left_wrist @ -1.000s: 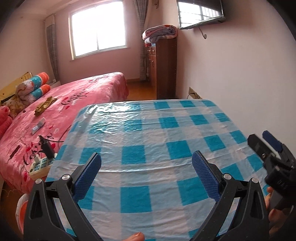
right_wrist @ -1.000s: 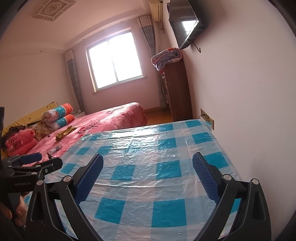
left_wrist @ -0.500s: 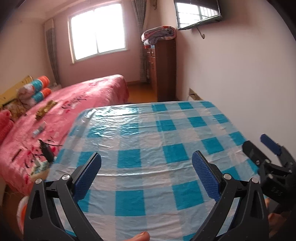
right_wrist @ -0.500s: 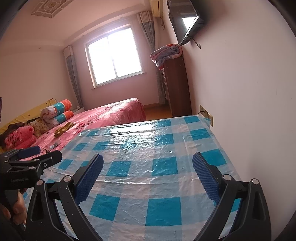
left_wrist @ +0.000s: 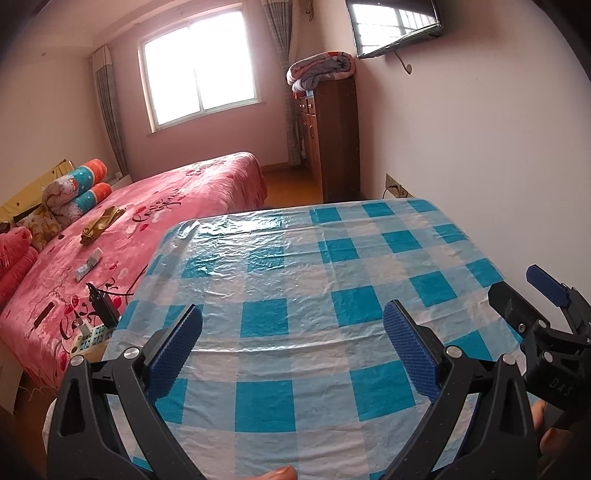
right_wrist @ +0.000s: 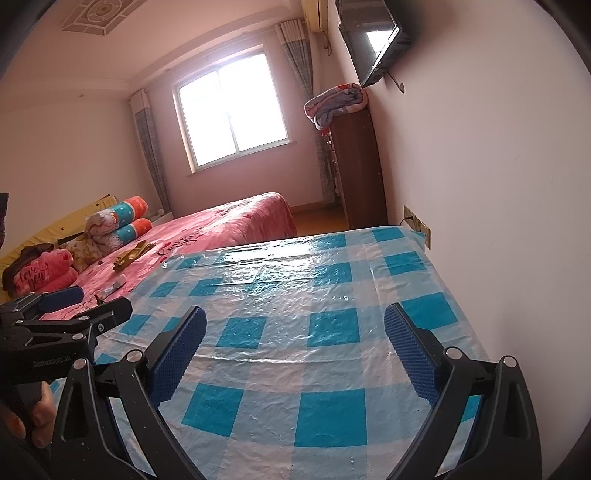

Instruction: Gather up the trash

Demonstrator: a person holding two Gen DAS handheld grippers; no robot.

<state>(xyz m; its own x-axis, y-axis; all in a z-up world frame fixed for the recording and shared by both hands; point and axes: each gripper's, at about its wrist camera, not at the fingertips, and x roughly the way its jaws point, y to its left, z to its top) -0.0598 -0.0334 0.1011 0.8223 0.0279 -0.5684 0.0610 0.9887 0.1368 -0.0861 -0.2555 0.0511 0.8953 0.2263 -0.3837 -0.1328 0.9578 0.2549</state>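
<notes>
The table (left_wrist: 295, 280) wears a blue and white checked plastic cloth (right_wrist: 332, 295), and no trash shows on it. My left gripper (left_wrist: 293, 332) hovers open over the near part of the table with nothing between its blue pads. My right gripper (right_wrist: 295, 325) is also open and empty, held over the table's right side near the wall. Each gripper shows in the other's view: the right gripper (left_wrist: 517, 284) at the right edge, the left gripper (right_wrist: 103, 300) at the left. A small white and blue packet (left_wrist: 88, 266) and a crumpled golden piece (left_wrist: 101, 225) lie on the pink bed (left_wrist: 184, 199).
The bed stands close along the table's left side. A power strip (left_wrist: 88, 338) with a black plug sits on the bed's near corner. The wall (left_wrist: 480, 147) runs along the table's right edge, with a socket (right_wrist: 417, 225), a wooden cabinet (left_wrist: 340, 140) and a television (left_wrist: 395, 26).
Both cameras have drifted a little, the left one tipping up so more wall and television show. The grippers stay open and empty over the table.
</notes>
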